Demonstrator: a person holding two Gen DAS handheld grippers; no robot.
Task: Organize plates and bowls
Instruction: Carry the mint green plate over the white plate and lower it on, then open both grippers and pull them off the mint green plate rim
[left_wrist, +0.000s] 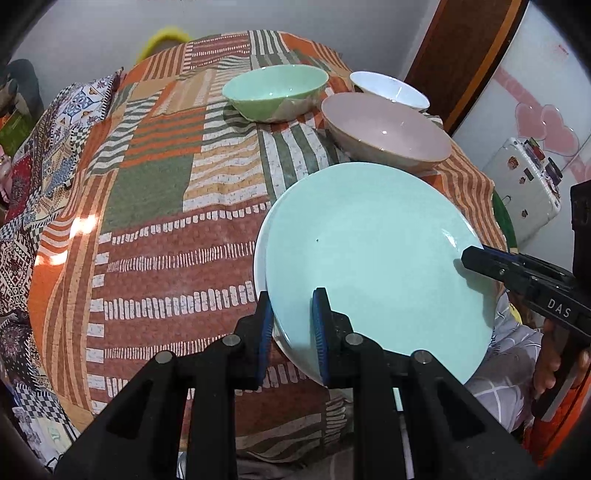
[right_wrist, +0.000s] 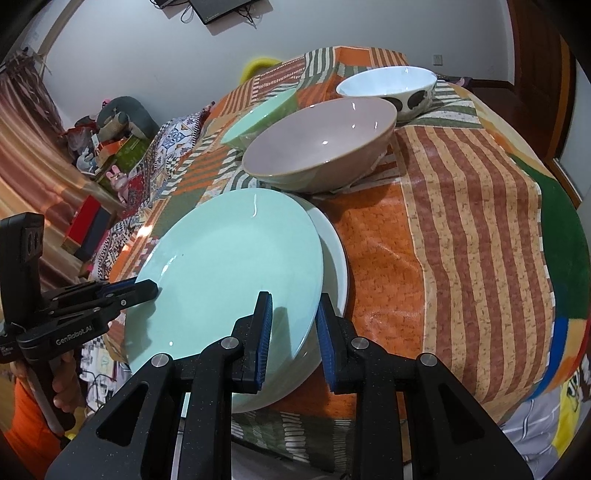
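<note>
Green plate (left_wrist: 373, 258): gripped at opposite rims by the left gripper (left_wrist: 293, 325) and right gripper (right_wrist: 293, 328), held over a white plate (right_wrist: 338, 258) on the patterned tablecloth (left_wrist: 155, 229). Three bowls are set behind.

Mint-green plate (left_wrist: 376, 258) seen on white plate (right_wrist: 338, 258); behind it pink-beige bowl (right_wrist: 321, 140), green bowl (left_wrist: 275, 90), white bowl w/ black dots (right_wrist: 388, 86); patchwork striped cloth (left_wrist: 166, 229).

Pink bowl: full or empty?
Empty. The pink bowl shows only bare glazed inside, with light glints, in both wrist views.
</note>
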